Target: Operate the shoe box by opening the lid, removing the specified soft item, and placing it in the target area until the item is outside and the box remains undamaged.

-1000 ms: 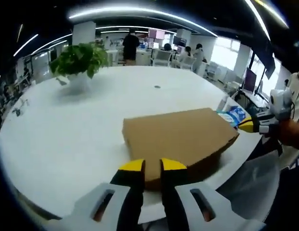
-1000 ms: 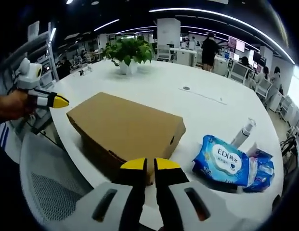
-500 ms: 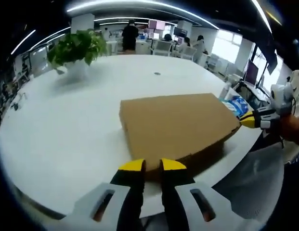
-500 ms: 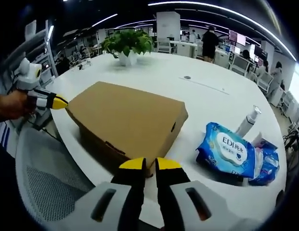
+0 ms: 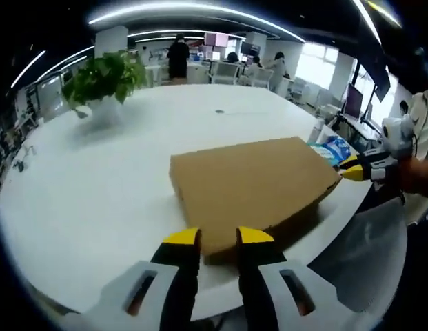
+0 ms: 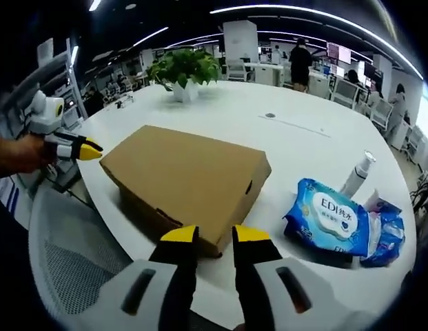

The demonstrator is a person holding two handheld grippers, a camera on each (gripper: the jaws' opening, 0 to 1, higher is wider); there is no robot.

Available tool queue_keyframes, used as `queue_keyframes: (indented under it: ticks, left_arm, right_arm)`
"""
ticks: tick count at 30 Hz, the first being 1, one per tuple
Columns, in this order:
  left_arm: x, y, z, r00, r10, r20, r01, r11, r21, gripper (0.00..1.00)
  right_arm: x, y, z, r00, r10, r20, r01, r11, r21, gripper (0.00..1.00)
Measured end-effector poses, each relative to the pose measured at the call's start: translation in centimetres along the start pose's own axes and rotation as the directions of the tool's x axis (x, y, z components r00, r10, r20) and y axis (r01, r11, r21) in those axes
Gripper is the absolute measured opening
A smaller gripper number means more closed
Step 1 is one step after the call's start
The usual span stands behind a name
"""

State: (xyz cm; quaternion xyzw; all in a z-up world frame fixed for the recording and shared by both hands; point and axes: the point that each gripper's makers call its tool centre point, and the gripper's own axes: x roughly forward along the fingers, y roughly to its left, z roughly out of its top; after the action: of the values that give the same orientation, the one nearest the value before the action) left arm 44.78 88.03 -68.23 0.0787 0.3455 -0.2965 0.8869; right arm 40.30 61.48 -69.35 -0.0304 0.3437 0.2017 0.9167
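A brown cardboard shoe box [image 5: 255, 181] lies with its lid down near the edge of the round white table [image 5: 96, 193]. My left gripper [image 5: 218, 238] is just short of the box's near corner, its yellow-tipped jaws a small gap apart with nothing between them. My right gripper [image 6: 215, 234] hovers at the opposite near corner of the box [image 6: 186, 179], also open and holding nothing. My right gripper's yellow tip [image 5: 351, 172] reaches the box from the right in the left gripper view. Held in a hand, my left gripper [image 6: 86, 149] comes in from the left in the right gripper view.
A blue pack of wet wipes [image 6: 329, 222] and a white bottle [image 6: 355, 178] lie right of the box. A potted plant [image 6: 185, 67] stands at the far side of the table. A mesh office chair [image 6: 76, 269] is below the table edge. People stand in the background.
Both grippers' jaws have parted from nearly touching to a small gap. The box has not moved; both views shifted slightly with the hands.
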Motion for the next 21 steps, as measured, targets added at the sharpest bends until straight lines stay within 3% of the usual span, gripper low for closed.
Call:
queue_keyframes:
  ticks: [3, 11, 15, 21]
  left_arm:
    - [0.1, 0.5, -1.4, 0.999, 0.004, -0.047, 0.0, 0.998, 0.069, 0.25]
    - [1.7, 0.9, -3.3, 0.995, 0.004, -0.101, 0.003, 0.998, 0.069, 0.2]
    - [2.0, 0.7, -3.3, 0.994, -0.007, -0.106, 0.015, 0.998, 0.069, 0.14]
    - [2.1, 0.7, -3.2, 0.995, -0.003, -0.102, 0.011, 0.997, 0.071, 0.14]
  right_arm:
    - [0.2, 0.3, -0.8, 1.0, 0.012, -0.023, -0.012, 1.0, -0.02, 0.25]
    - [1.0, 1.1, -1.6, 0.998, 0.037, -0.043, -0.038, 0.999, -0.023, 0.22]
    - [1.2, 0.7, -1.7, 0.998, 0.031, -0.056, -0.032, 0.999, -0.029, 0.19]
    - [1.3, 0.5, -2.0, 0.998, 0.024, -0.064, -0.026, 0.999, -0.033, 0.15]
